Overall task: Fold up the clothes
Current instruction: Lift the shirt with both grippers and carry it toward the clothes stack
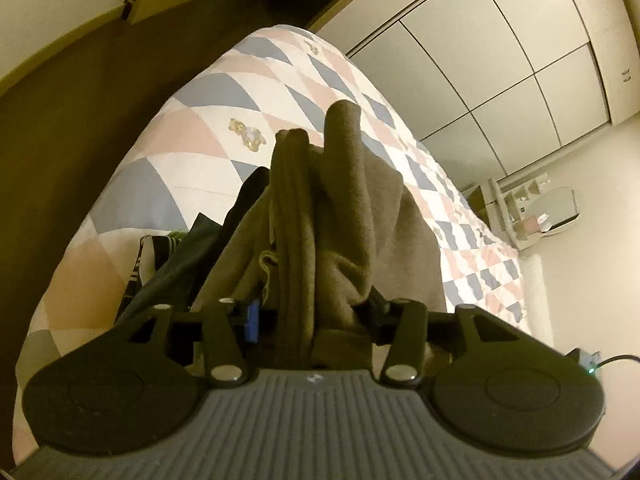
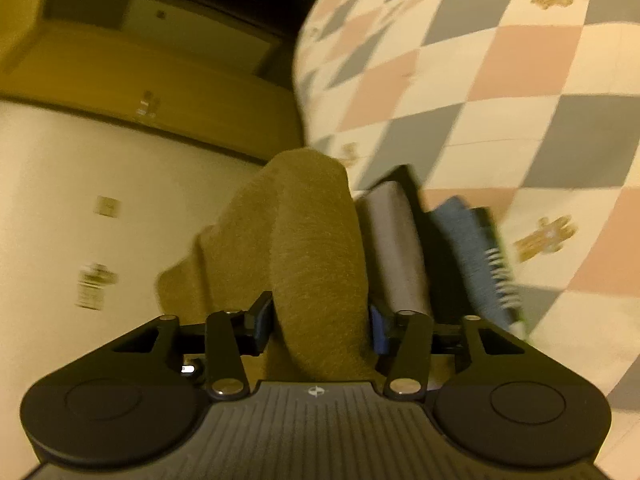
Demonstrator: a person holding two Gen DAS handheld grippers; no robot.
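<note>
An olive-brown garment (image 1: 344, 208) lies bunched in folds between the fingers of my left gripper (image 1: 312, 312) and drapes over its right finger. A dark gap shows beside the left blue pad (image 1: 250, 320), so the jaws stand apart from the cloth. In the right wrist view the same olive garment (image 2: 316, 240) runs as a thick rolled fold through my right gripper (image 2: 320, 324). Its blue pads (image 2: 378, 332) flank the fold without pinching it. Both grippers hover over the checked quilt (image 1: 208, 136).
Folded clothes lie beside the garment: a grey piece (image 2: 396, 240), a blue one (image 2: 468, 248), and dark and striped pieces (image 1: 160, 256). The quilt (image 2: 500, 80) covers the bed. A wardrobe (image 1: 500, 60) and a dresser (image 1: 536, 208) stand beyond; dark floor (image 1: 60, 120) lies left.
</note>
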